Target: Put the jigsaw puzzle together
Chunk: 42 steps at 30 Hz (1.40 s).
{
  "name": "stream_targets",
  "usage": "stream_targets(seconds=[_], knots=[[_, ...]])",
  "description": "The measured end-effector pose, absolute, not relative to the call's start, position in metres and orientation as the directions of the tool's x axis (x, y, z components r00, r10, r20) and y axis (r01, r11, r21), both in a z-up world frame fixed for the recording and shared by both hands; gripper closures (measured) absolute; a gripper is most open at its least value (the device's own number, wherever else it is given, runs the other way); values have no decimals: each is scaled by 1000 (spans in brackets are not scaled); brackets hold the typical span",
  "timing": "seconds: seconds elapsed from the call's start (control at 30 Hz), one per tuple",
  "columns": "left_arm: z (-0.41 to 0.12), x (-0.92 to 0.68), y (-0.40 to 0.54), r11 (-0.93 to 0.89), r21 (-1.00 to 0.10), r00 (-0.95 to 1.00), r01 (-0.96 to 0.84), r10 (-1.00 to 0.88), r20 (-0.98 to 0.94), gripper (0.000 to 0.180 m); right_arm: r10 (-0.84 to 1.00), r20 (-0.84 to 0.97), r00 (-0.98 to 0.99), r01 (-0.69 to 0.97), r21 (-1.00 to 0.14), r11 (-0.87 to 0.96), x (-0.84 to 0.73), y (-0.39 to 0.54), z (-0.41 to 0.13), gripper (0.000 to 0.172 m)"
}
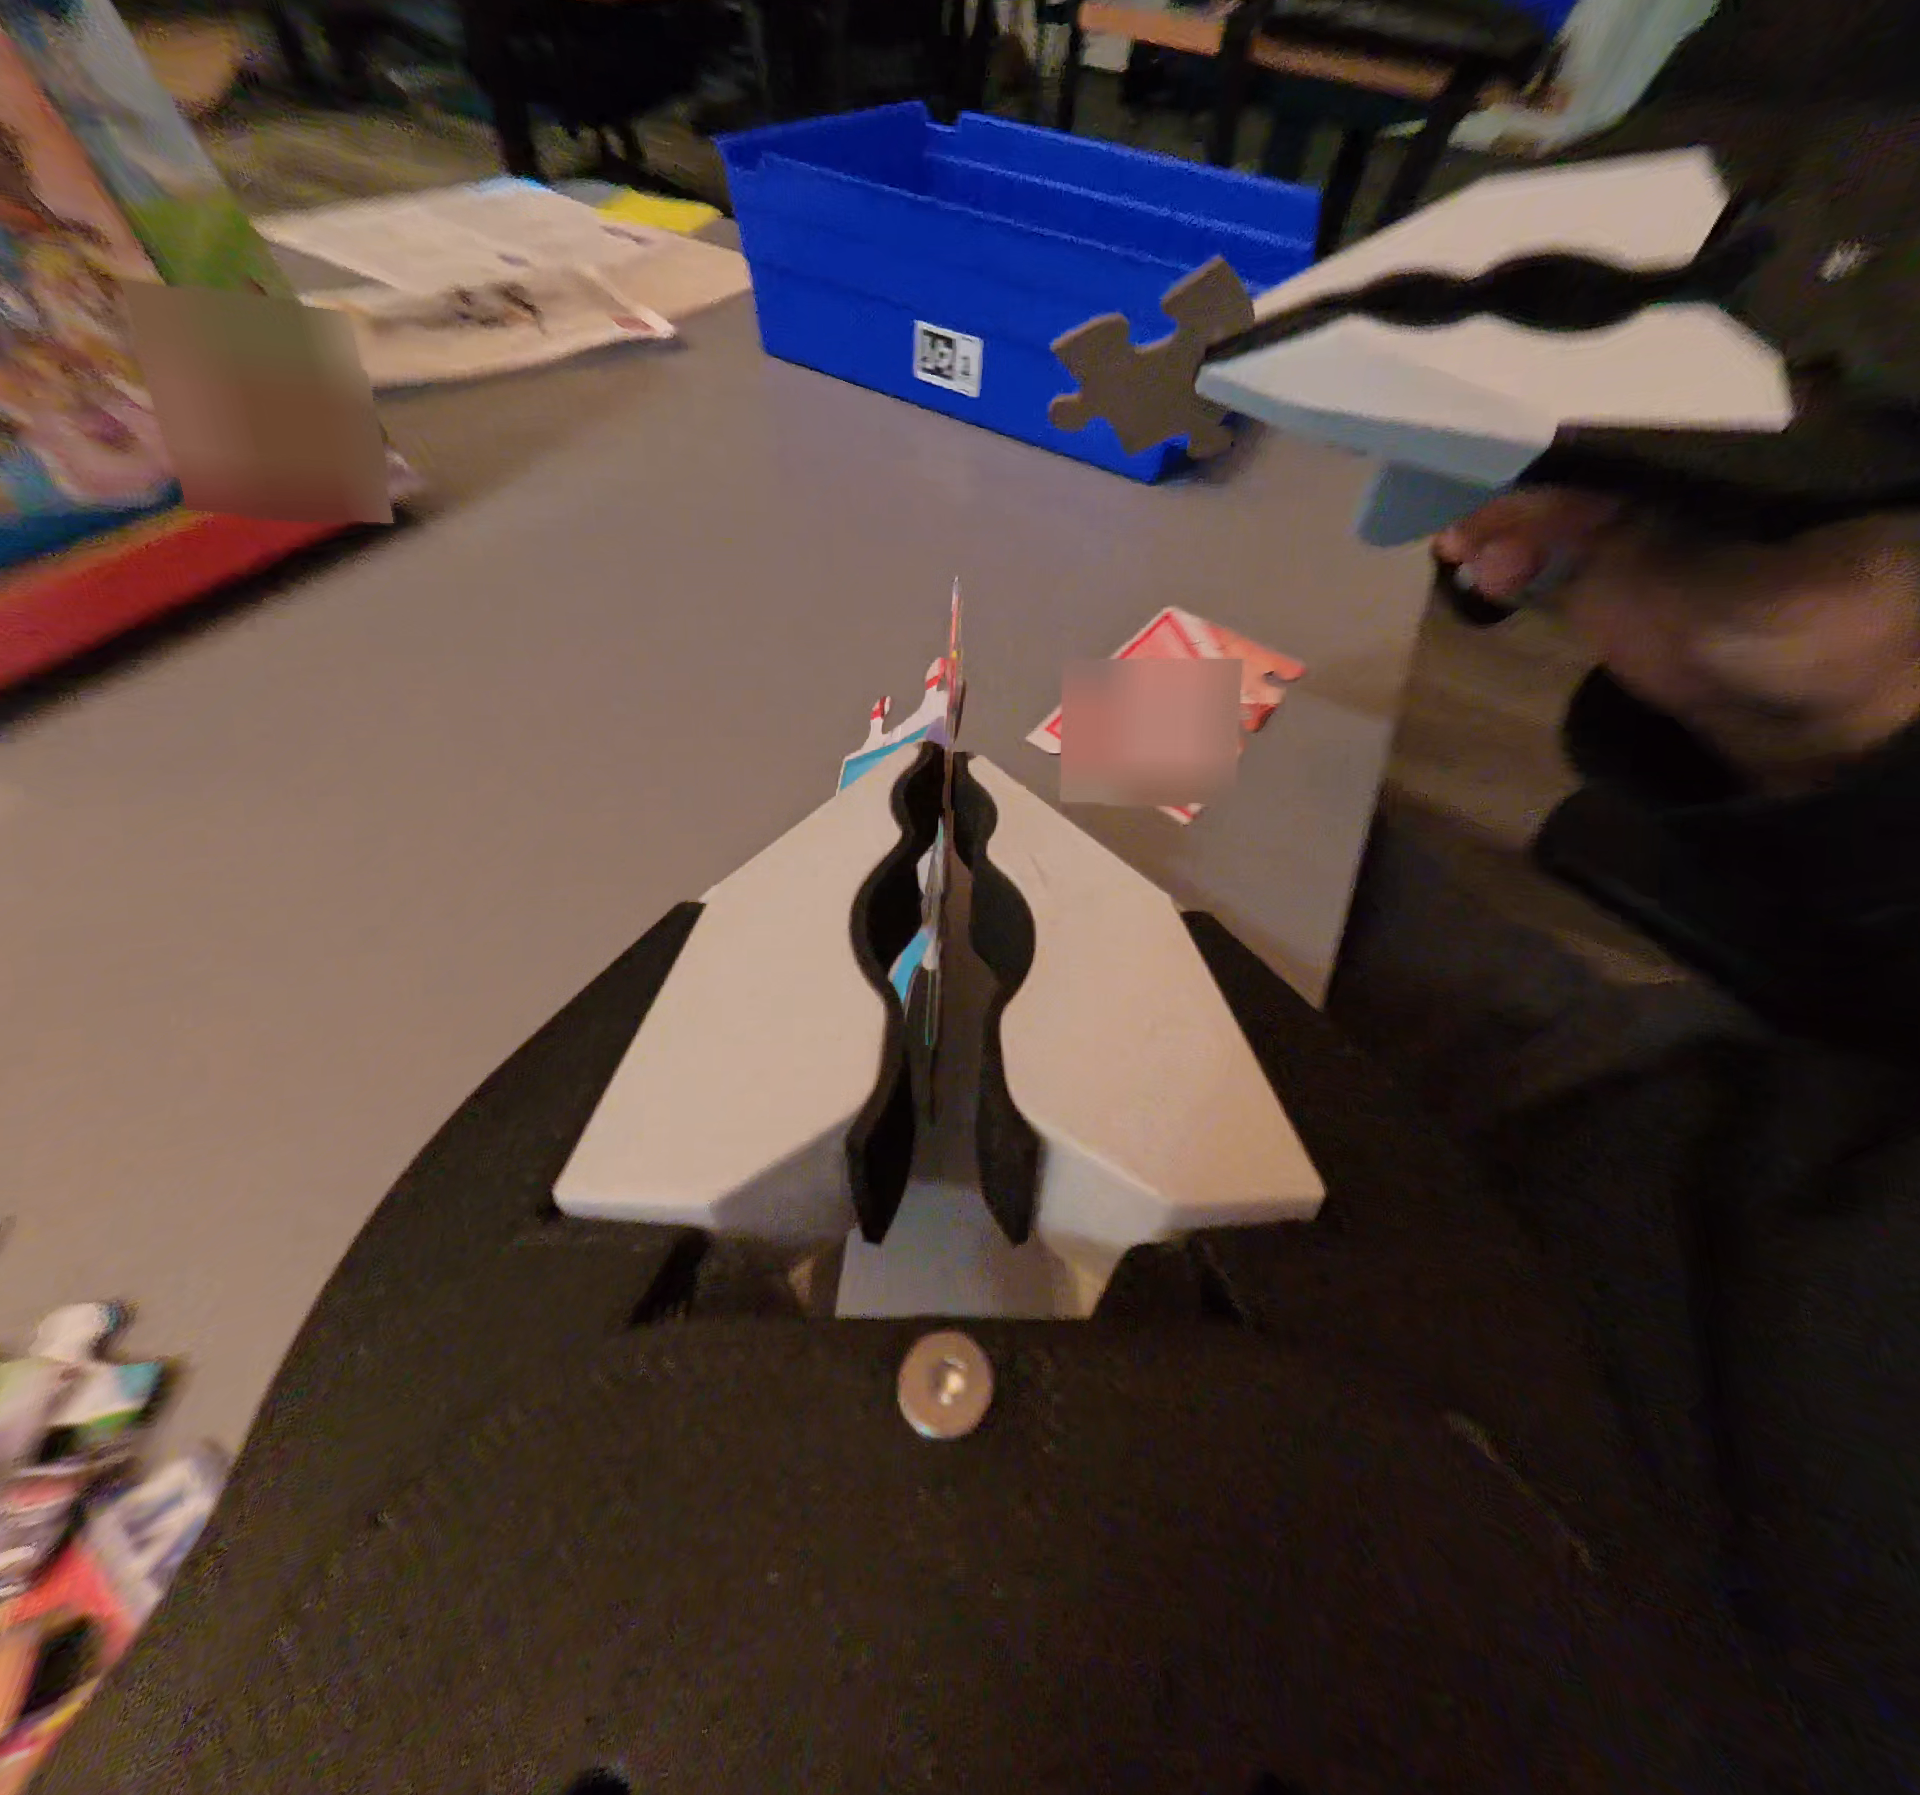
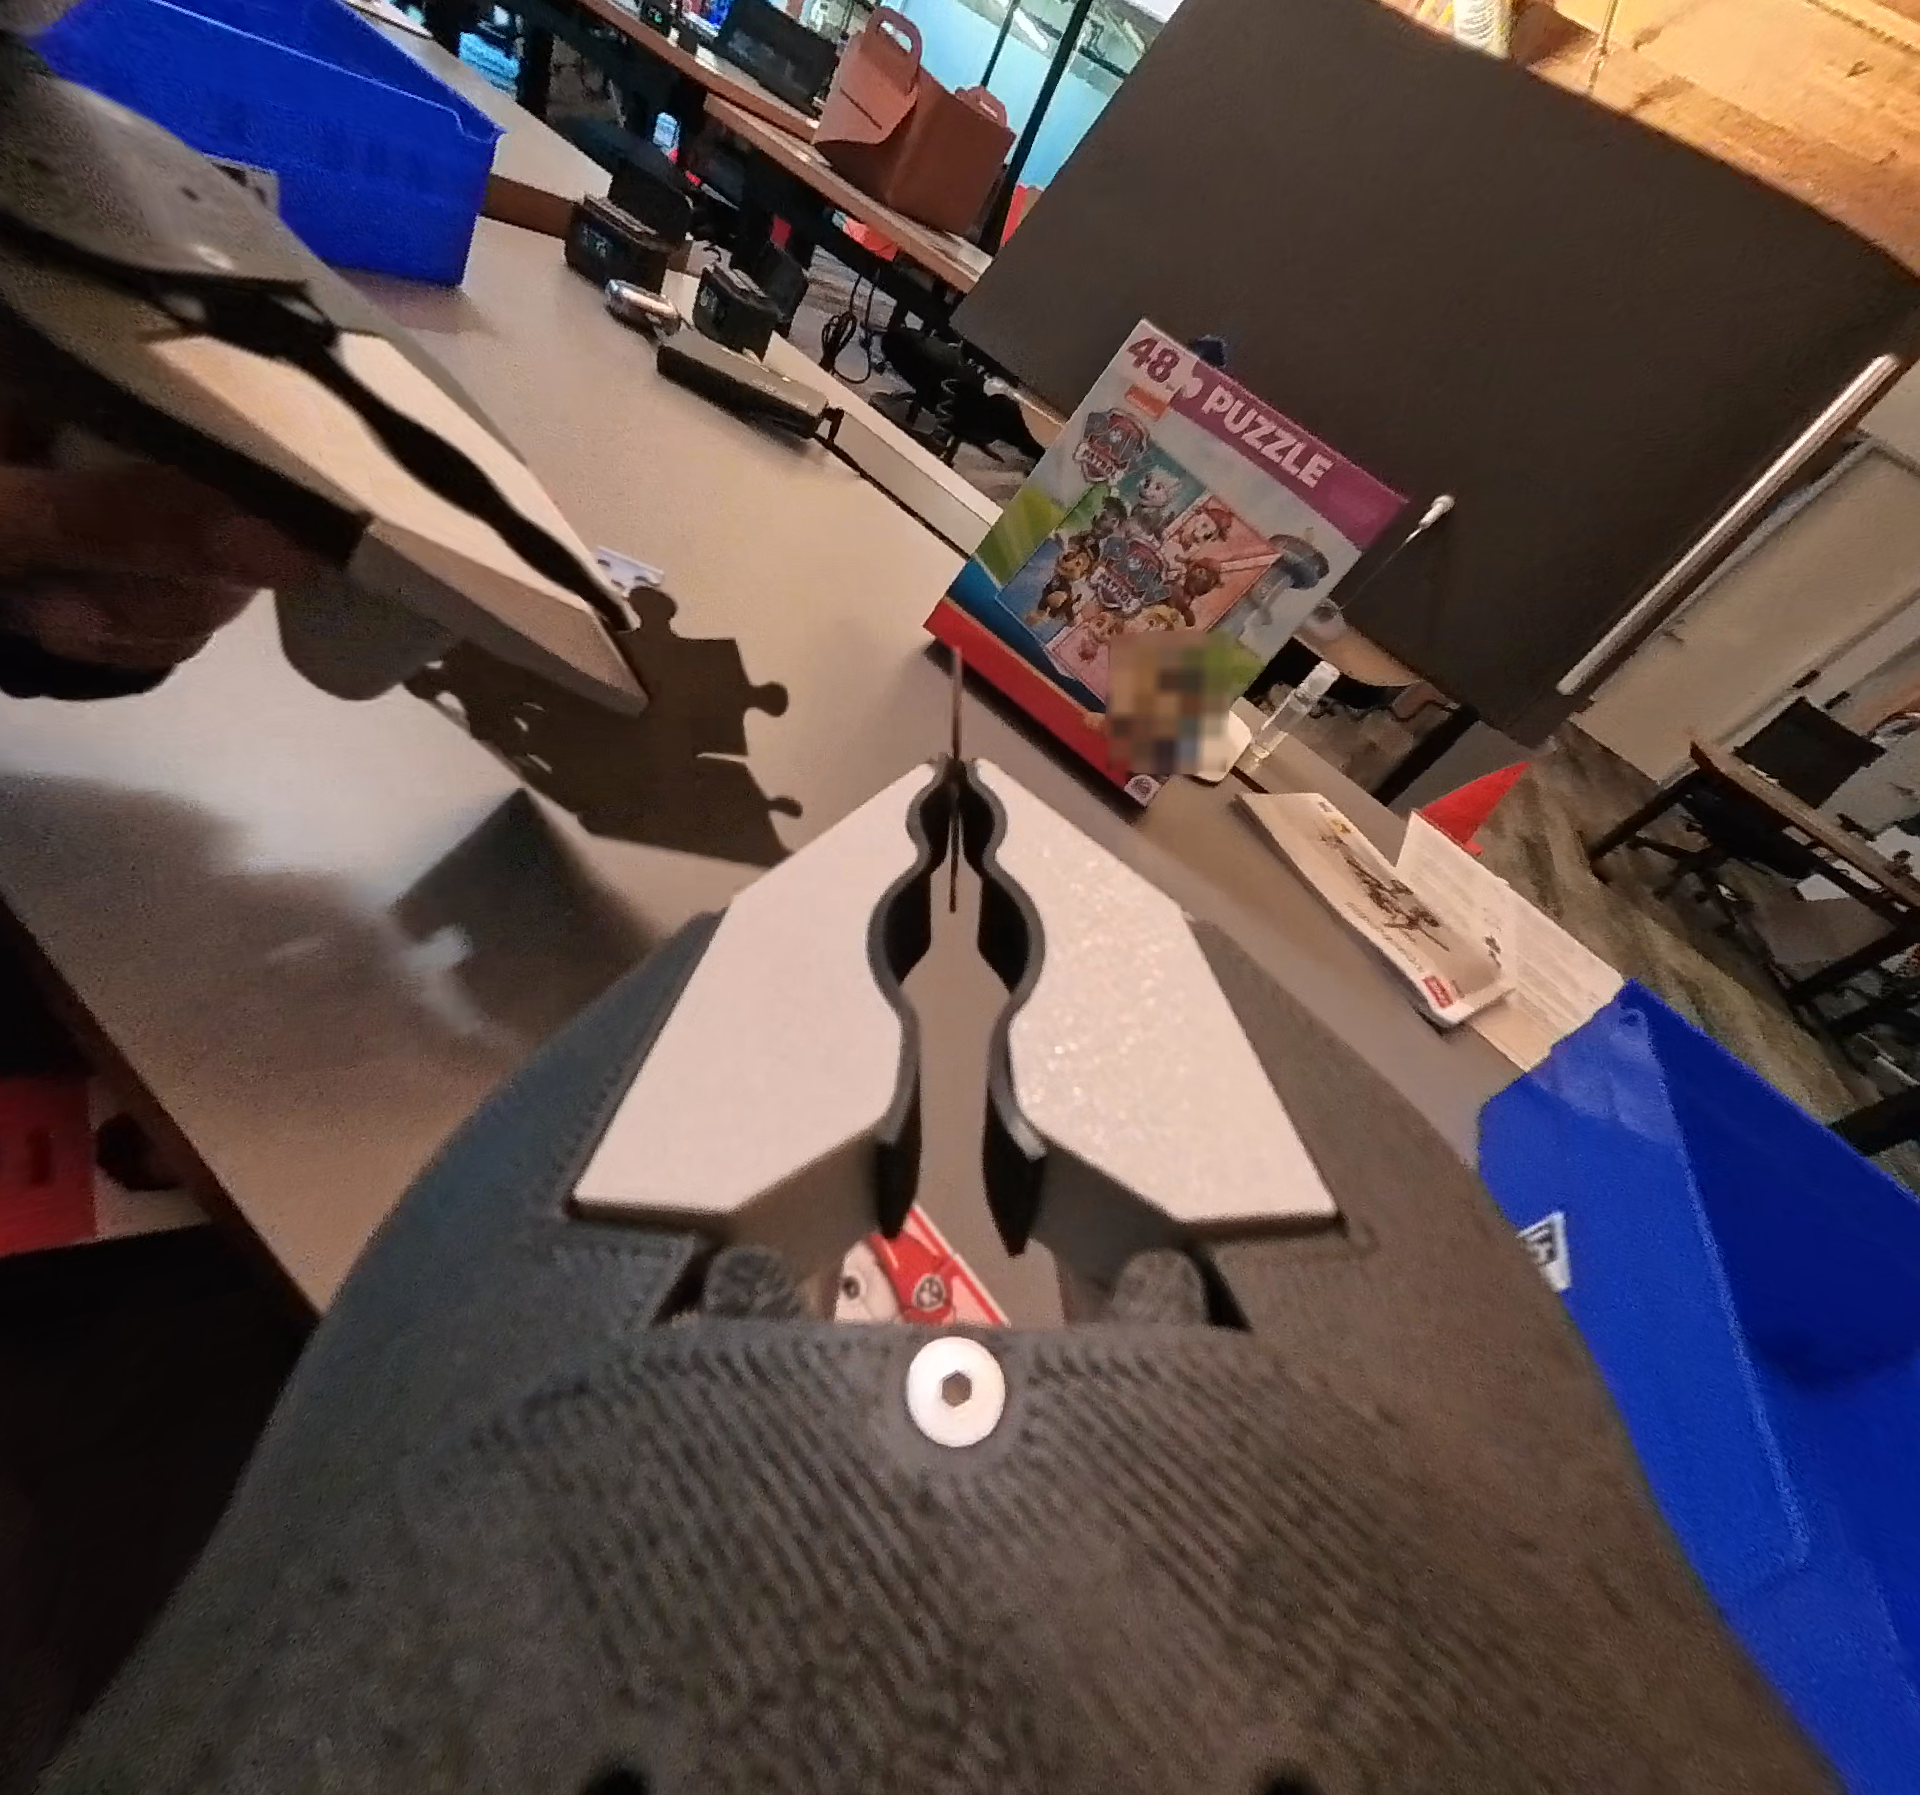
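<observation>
The left gripper (image 1: 951,758) is closed on a printed puzzle piece (image 1: 954,675). The piece stands on edge between the two pads, which press on its faces, and its top pokes up past the fingertips. Just past the tips, lower on the grey table (image 1: 520,706), lies a white, blue and red piece (image 1: 894,732). To the right of it, near the table edge, sits a small joined patch of red and white pieces (image 1: 1262,670). A heap of loose pieces (image 1: 73,1433) lies at the near left corner.

The right gripper (image 2: 953,789) is also closed, on a second piece (image 2: 954,706) seen edge-on as a thin dark sliver rising above the tips. From the left camera the same piece shows its plain grey back (image 1: 1153,358), pinched at one side and hanging in the air in front of a blue bin (image 1: 997,218). The two grippers are near each other but apart, each piece in its own grip.

Farther back on the table stand the puzzle box (image 2: 1164,540) and an open leaflet (image 1: 488,270). A second blue bin (image 2: 1714,1278) lies close on the right.
</observation>
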<state>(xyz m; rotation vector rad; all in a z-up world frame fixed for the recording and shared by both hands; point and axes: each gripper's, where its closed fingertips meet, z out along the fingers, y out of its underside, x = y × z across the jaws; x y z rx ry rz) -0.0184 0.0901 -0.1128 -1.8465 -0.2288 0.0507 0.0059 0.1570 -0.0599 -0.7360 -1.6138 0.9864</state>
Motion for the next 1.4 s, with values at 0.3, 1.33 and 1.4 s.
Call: stream_targets(seconds=[0.3, 1.33, 1.4], knots=[[-144, 21, 117, -349, -921, 985, 173, 77, 155, 180, 703, 539, -464, -89, -818, 569, -30, 107, -42, 172], [-160, 2, 102, -444, -895, 966, -40, 212, -148, 180, 352, 493, -796, -223, -779, 586, -83, 53, -68, 147], [-162, -1, 100, -453, -890, 965, -42, 214, -154, 180, 350, 546, -761, -244, -742, 625, -51, 73, -81, 142]])
